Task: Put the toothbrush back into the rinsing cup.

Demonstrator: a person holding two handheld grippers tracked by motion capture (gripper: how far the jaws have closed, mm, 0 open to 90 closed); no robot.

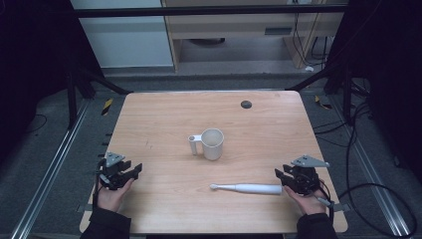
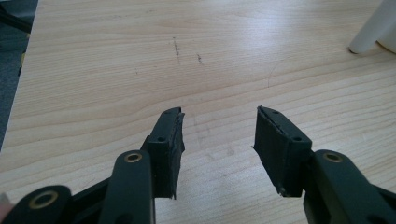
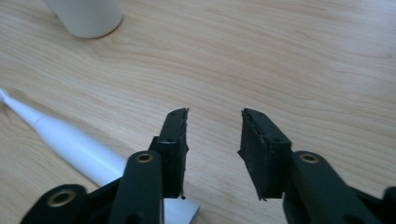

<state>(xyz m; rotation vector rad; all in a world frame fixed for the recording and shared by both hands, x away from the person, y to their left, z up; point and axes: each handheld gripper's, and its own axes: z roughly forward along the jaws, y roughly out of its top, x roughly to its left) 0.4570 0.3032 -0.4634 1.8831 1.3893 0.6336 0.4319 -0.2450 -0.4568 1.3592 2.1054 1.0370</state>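
- High view: a light wooden table (image 1: 164, 124) with rounded corners stands on grey floor, dark curtains at both sides, cables trailing on the right, and a pale cabinet behind.
- A small dark round disc (image 1: 246, 104) lies near the table's far edge.
- A white plastic cup with a tube-shaped handle (image 1: 209, 144) stands upright near the middle.
- A white electric toothbrush (image 1: 247, 188) lies flat nearer the person, its brush head pointing left, its thick end just beside the right gripper (image 1: 284, 175).
- The left gripper (image 1: 133, 170) rests well apart at the table's left edge.
- Left gripper view: the left gripper (image 2: 219, 116) has its jaws spread, with bare, faintly scuffed wood between them; the cup's handle (image 2: 369, 32) shows at the upper right.
- Right gripper view: the right gripper (image 3: 215, 114) stands parted with nothing between the jaws; the toothbrush (image 3: 70, 142) runs past the outer side of one jaw, and the cup's base (image 3: 86, 16) stands beyond.
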